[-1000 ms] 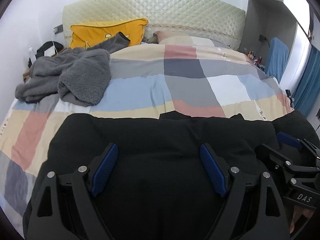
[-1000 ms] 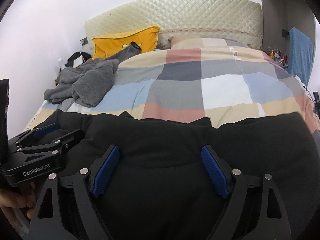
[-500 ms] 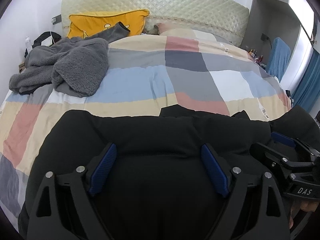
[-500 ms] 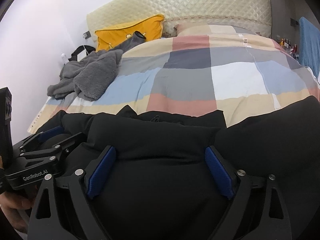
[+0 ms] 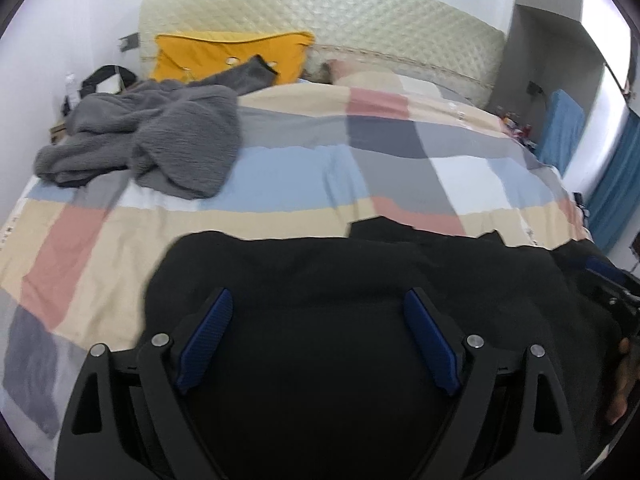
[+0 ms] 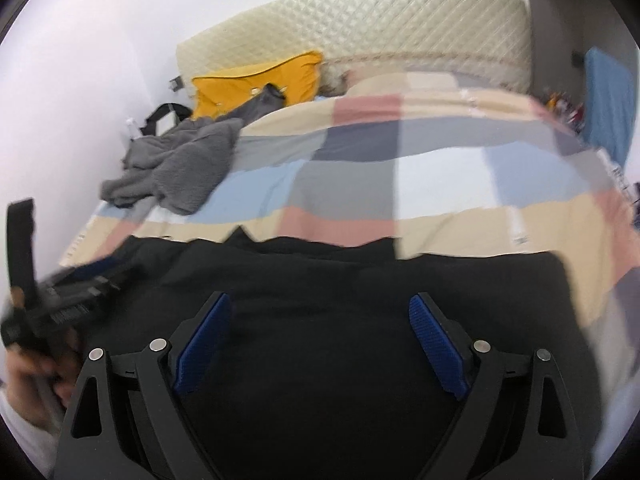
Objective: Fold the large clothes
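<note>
A large black padded garment [image 5: 360, 280] lies across the near end of the bed, its collar toward the headboard; it also fills the lower half of the right wrist view [image 6: 360, 288]. My left gripper [image 5: 318, 300] is open, its blue pads spread wide over the garment's left part. My right gripper [image 6: 322, 304] is open the same way over the right part. Neither holds any cloth. The right gripper shows at the right edge of the left view [image 5: 612, 292]; the left gripper shows blurred at the left of the right view [image 6: 76, 296].
The bed has a checked quilt [image 5: 304, 176] in blue, grey, pink and beige. A crumpled grey fleece garment [image 5: 152, 140] lies at the far left, by a yellow pillow [image 5: 228, 56] and the quilted headboard [image 5: 320, 24]. A blue towel [image 5: 560, 128] hangs at the right.
Both grippers have stayed open over the black garment. Both views have shifted and are now blurred with motion; the left gripper has swung in the right view.
</note>
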### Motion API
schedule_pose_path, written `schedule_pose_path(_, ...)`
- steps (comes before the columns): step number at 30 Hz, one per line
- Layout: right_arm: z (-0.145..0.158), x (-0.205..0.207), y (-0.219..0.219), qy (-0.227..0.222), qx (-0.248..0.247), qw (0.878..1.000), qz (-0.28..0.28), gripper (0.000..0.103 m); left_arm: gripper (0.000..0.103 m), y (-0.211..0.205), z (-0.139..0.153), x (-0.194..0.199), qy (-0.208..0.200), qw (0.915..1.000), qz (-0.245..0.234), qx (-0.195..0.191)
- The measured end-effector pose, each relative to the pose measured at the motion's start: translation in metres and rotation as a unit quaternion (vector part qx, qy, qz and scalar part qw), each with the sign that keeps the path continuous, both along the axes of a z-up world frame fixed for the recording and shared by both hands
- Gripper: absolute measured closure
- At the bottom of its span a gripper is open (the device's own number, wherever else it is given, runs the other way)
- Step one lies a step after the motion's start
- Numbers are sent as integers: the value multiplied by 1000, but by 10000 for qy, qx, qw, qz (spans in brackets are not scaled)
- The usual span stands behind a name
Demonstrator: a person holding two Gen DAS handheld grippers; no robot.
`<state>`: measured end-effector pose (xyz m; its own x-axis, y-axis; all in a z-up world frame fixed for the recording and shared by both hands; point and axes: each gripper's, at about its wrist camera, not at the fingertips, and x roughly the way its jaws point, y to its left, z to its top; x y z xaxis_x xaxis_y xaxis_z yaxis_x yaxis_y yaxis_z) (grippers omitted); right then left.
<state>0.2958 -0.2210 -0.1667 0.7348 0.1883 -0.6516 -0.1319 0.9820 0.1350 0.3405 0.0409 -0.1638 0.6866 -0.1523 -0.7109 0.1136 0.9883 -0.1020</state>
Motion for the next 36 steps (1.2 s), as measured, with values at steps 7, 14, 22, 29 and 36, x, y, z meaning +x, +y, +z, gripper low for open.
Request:
schedule_pose_path(7,0,0,-51,-46,587,9973,-433,13,15,17,-9,4,-41,9992,117,388)
schedule_pose_path(14,-31,21,-36,181,-225,9993,-234,7,10,29,-24,12,212,9995,150,-178)
schedule_pose_path(22,-45,26,-42,253,-48,9992,-296,5,6,29,-29,14,240,9989,157,-364)
schedule_pose_path(29,-24,8,-36,205,-223,9982,-521,4,1,25,-10,5,148,9997,80,-156)
schedule_pose_path(36,46,-41,-28,-560,6,9959,-705,1,0,21,68,-38,-557,9982,83,-207)
